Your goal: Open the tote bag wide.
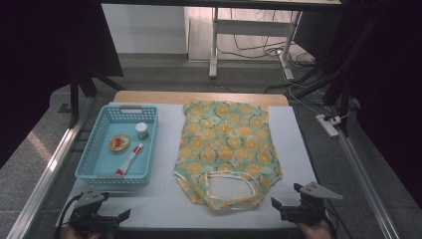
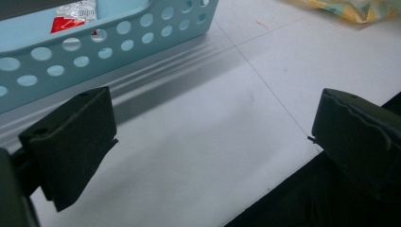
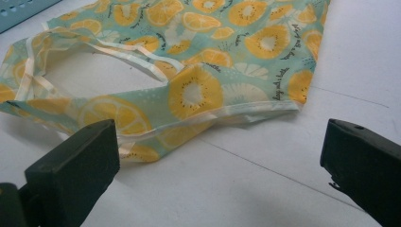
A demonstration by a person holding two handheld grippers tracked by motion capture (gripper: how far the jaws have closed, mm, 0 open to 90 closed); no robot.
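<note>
On my left, my left gripper (image 1: pixel 99 211) hangs at the near edge of the counter (image 1: pixel 164 199) with its jaws spread wide and nothing between them. Just ahead of it stands the blue basket (image 1: pixel 88 164), which holds a small white jar (image 1: pixel 142 130), a round tin (image 1: pixel 119 143) and a red-and-white tube (image 1: pixel 129 159); in the left gripper view the basket's perforated wall (image 2: pixel 118 40) sits just beyond my jaws, apart from them.

In the middle lies the citrus-print garment (image 1: pixel 226 149), spread flat, its neck opening and pale binding toward me. It is right of the basket, not touching it.

On my right, my right gripper (image 1: pixel 298 209) waits near the garment's near right corner, jaws also fully apart and empty. In the right gripper view the hemmed corner (image 3: pixel 283 101) lies just ahead between my jaws' lines, the cloth close to my left jaw but not in it.

I judge this the approach before a first grasp. Next I should ease the right jaws forward and low, slide one under the hem, and close on a single edge of the fabric.
</note>
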